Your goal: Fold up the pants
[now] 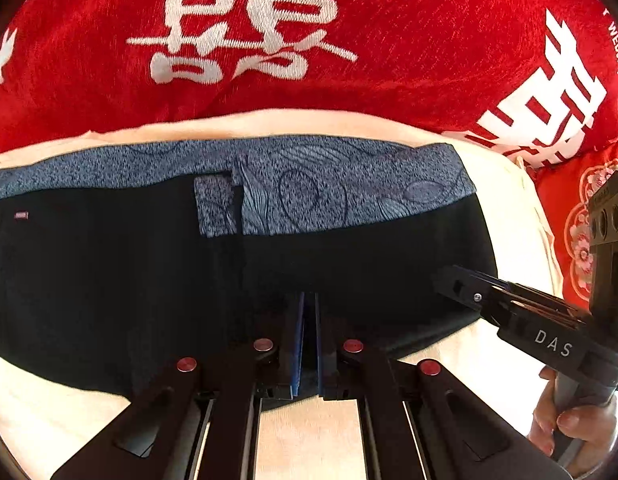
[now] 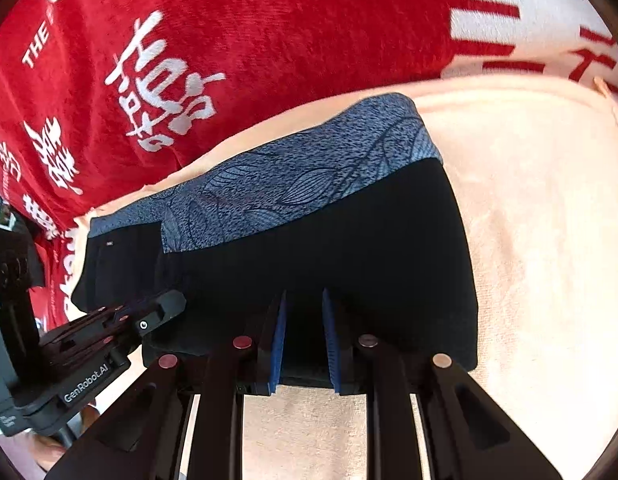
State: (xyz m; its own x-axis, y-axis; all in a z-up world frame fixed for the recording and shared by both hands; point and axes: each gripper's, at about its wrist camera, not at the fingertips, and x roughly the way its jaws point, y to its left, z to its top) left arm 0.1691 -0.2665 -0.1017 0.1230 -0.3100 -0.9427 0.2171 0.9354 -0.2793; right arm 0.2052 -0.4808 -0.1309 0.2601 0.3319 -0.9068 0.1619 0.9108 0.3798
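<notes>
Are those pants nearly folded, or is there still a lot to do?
Well along, it seems. The black pants already lie as a compact block on the cream cloth, the blue patterned waistband along the far edge. Both tongs, left and right, pinch the near edge, apparently on the fabric. Left to do: perhaps one more fold toward the waistband, or just letting go. I can't tell which.

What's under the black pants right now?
The black pants lie on a pale peach towel that shows along their far, right and near edges. A red blanket lies beyond it. What the towel itself rests on is covered.
</notes>
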